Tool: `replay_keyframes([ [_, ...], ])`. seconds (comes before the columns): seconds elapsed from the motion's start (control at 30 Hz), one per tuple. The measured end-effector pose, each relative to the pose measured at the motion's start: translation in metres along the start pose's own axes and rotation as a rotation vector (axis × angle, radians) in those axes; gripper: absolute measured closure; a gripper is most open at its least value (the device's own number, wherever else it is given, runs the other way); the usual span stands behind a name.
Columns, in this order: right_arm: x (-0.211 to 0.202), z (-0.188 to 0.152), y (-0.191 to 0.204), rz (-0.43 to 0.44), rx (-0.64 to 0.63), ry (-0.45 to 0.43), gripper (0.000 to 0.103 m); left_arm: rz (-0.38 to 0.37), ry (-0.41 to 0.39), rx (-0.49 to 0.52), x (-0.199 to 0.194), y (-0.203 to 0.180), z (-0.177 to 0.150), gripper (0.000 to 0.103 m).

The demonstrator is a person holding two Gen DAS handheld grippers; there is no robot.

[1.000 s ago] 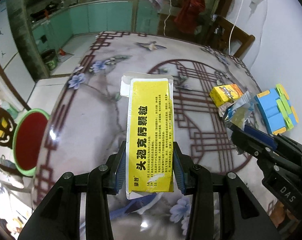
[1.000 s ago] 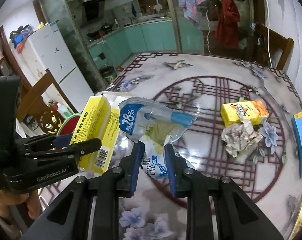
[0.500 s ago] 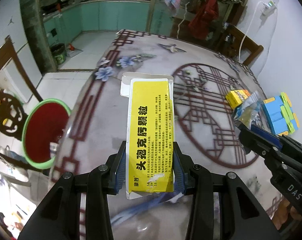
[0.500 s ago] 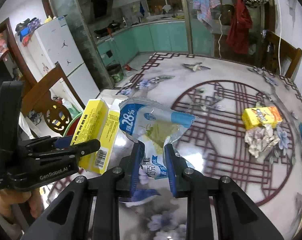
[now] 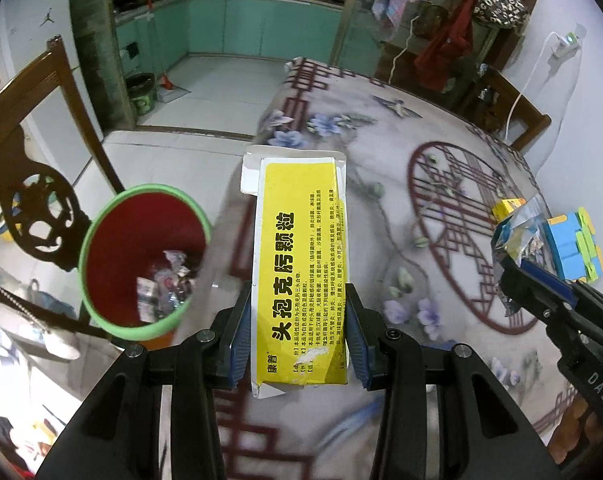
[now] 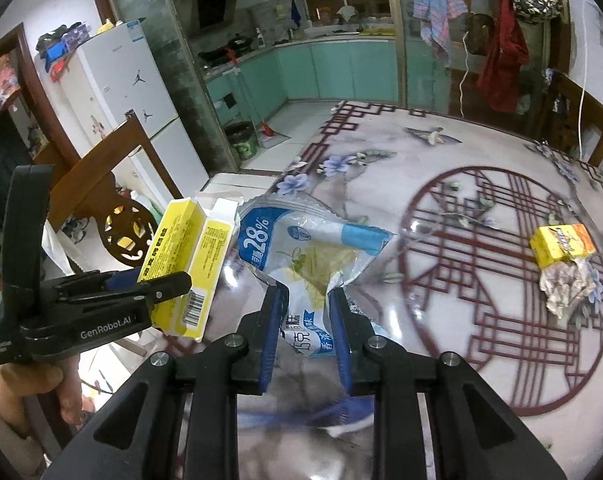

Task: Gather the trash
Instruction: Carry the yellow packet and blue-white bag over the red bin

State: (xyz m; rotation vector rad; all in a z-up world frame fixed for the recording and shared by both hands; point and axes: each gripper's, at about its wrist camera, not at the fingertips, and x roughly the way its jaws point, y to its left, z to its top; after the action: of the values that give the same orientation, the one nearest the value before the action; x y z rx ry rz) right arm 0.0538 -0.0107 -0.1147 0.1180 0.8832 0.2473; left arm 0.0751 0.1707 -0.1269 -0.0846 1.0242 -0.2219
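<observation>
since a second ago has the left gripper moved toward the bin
Yes. The left gripper, holding the yellow box, moved left off the table's edge toward the bin.

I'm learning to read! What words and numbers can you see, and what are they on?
"头孢克肟颗粒": yellow medicine box.
"28%": snack wrapper.
"GenRobot.AI": left gripper, seen from the right wrist.
"DAS": right gripper, seen from the left wrist.
Small print on the box, wrapper and yellow carton: too small to read.
</observation>
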Motion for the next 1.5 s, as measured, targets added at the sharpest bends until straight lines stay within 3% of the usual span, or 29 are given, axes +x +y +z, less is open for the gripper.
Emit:
replay_keyframes([
  [0.63,0.054,0.026,0.085,0.045,-0.062,0.03,0.081,0.061,0.041,-0.103,0.013,0.11,0.002,0.063],
  [1.2,0.139,0.064,0.139,0.172,-0.07,0.106,0.081,0.129,0.092,-0.198,0.039,0.184,0.01,0.063],
  [1.5,0.183,0.071,0.165,0.198,-0.099,0.166,0.081,0.164,0.139,-0.233,0.059,0.212,0.012,0.063],
])
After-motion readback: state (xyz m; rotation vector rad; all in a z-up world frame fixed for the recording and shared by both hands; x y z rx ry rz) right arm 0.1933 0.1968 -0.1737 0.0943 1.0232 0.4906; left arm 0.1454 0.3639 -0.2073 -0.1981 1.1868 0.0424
